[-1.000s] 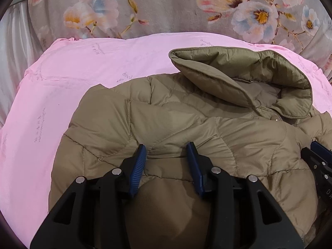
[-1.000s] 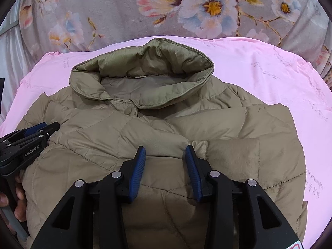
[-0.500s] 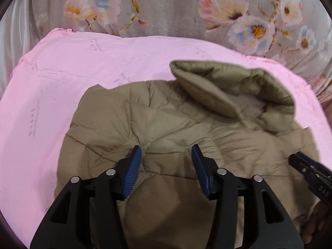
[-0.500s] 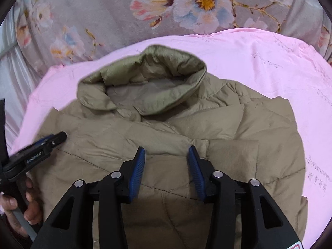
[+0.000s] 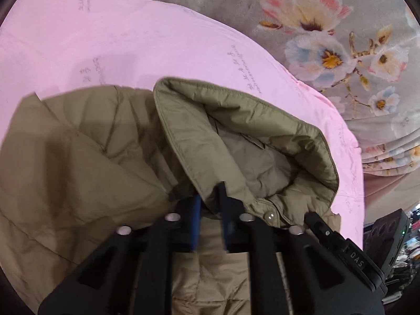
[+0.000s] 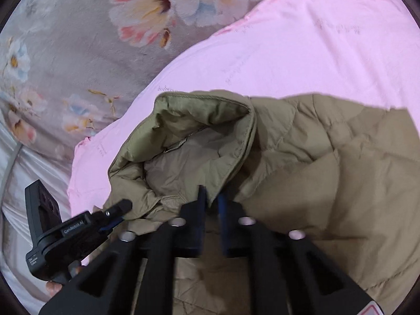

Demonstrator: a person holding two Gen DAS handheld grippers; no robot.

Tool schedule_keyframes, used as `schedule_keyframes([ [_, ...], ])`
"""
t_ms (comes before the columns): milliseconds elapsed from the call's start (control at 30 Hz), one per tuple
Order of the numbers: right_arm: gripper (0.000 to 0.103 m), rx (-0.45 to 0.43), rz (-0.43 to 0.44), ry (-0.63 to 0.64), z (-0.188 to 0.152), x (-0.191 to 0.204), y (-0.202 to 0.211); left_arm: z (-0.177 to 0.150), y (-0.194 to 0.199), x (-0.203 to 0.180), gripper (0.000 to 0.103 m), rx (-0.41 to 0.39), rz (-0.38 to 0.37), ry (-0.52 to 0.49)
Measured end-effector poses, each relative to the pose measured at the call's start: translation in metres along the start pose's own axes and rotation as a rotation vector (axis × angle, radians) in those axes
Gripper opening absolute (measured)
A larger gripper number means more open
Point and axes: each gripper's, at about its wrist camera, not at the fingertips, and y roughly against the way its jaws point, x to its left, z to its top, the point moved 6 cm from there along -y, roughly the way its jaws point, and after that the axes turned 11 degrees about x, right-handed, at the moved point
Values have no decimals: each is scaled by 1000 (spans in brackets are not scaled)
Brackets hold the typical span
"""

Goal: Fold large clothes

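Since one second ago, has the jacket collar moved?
Yes. In the right wrist view, the collar has been tilted and pulled toward the right gripper, compared against the pink sheet.

Just ahead of the left gripper [image 5: 210, 204], the raised collar [image 5: 236, 131] of the olive padded jacket [image 5: 78, 170] stands as a soft wall, with bunched quilting crowding its fingers [image 5: 195, 218] on the left side. Beyond the collar the pink sheet [image 5: 131, 39] lies flat and open. The right gripper [image 6: 210, 204] sits close beside it at the collar, narrowing the gap between them.
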Motion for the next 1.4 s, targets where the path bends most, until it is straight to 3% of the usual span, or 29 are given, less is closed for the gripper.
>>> schedule_keyframes([
  [133, 4, -103, -97, 140, -8, 10, 18, -19, 13, 0, 5, -96, 67, -109],
  [233, 4, -81, -236, 205, -15, 1, -1, -26, 0, 8, 5, -104, 114, -134],
  [500, 2, -56, -306, 236, -20, -9, -24, -31, -15, 8, 6, -139, 213, -204],
  [800, 1, -42, -274, 216, -19, -13, -27, -31, -18, 8, 7, -148, 224, -210],
  [933, 7, -33, -222, 194, -19, -15, -20, -29, -9, 11, 10, -150, 180, -190],
  [1033, 13, -54, -190, 182, -20, -11, 9, -29, 21, 11, 14, -156, 188, -198],
  [1100, 14, -113, -178, 200, -14, -2, 39, -18, 51, 11, 14, -202, 195, -200],
  [1200, 15, -153, -153, 197, 12, 13, 59, 24, 80, 3, 14, -221, 165, -138],
  [1333, 16, -180, -123, 178, 62, 31, 50, 81, 72, -6, 15, -191, 140, -67],
  [1400, 17, -166, -112, 149, 81, 30, 34, 103, 52, -5, 15, -139, 94, -23],
])
